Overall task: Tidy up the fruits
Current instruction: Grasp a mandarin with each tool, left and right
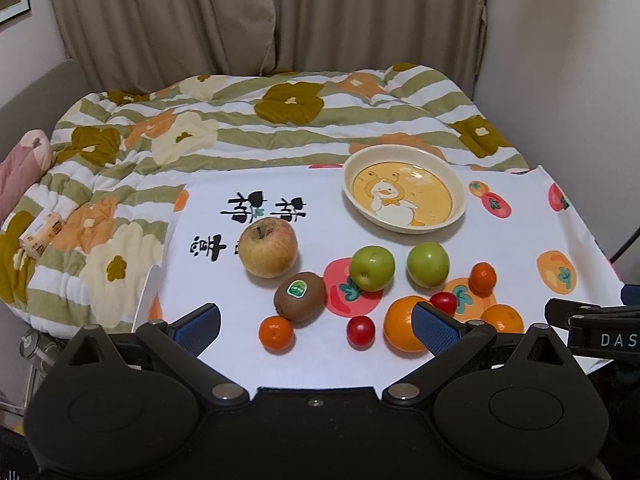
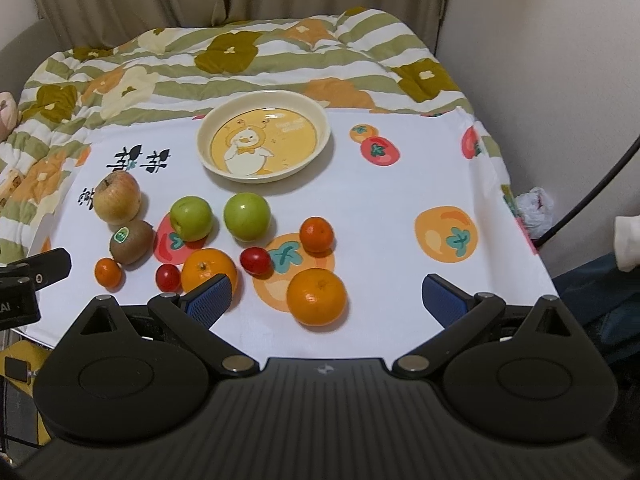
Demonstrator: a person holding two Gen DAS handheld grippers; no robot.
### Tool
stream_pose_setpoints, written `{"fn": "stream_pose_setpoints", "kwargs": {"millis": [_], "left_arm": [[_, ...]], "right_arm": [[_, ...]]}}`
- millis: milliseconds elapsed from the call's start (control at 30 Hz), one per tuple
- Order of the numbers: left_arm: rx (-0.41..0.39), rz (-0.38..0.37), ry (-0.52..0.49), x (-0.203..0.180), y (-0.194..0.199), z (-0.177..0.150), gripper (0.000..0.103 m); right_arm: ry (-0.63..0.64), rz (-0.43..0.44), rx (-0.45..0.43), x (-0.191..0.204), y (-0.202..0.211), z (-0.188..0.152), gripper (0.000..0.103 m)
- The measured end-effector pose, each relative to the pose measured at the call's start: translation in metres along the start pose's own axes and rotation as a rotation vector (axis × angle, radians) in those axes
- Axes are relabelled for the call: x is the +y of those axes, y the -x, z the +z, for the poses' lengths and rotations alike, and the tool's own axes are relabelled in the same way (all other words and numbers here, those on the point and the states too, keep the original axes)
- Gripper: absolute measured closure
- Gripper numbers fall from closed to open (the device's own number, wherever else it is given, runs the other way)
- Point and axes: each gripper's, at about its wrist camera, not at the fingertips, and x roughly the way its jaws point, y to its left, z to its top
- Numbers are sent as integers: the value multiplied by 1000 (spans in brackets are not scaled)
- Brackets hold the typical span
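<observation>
Item: fruit sort, opening step, nothing yet lifted. Left gripper (image 1: 316, 326) released, empty. Right gripper (image 2: 326, 298) released, empty, nearest orange (image 2: 317, 297) between its fingers' line. Duck plate (image 2: 208, 148) bare, at 12 o'clock of the fruit cluster. Apple (image 2: 117, 198) and kiwi (image 2: 132, 241) at 9 o'clock. Next move likely: close on the orange, carry to plate.

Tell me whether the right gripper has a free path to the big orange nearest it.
Probably yes. The right gripper is open and the orange sits just ahead between its fingers, with bare cloth on its right. The cherry tomato behind it stands apart.
</observation>
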Motion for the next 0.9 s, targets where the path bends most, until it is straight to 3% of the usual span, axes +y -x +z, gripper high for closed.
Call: {"fn": "stream_pose_setpoints", "kwargs": {"millis": [367, 600, 900], "left_arm": [[9, -70, -125, -25, -37, -15, 0], [14, -53, -245, -62, -71, -29, 2], [73, -37, -300, -91, -118, -35, 10]], "right_arm": [[-24, -21, 46, -23, -20, -15, 0], [-2, 66, 108, -37, -61, -14, 0], [32, 175, 187, -43, -115, -11, 0]]}}
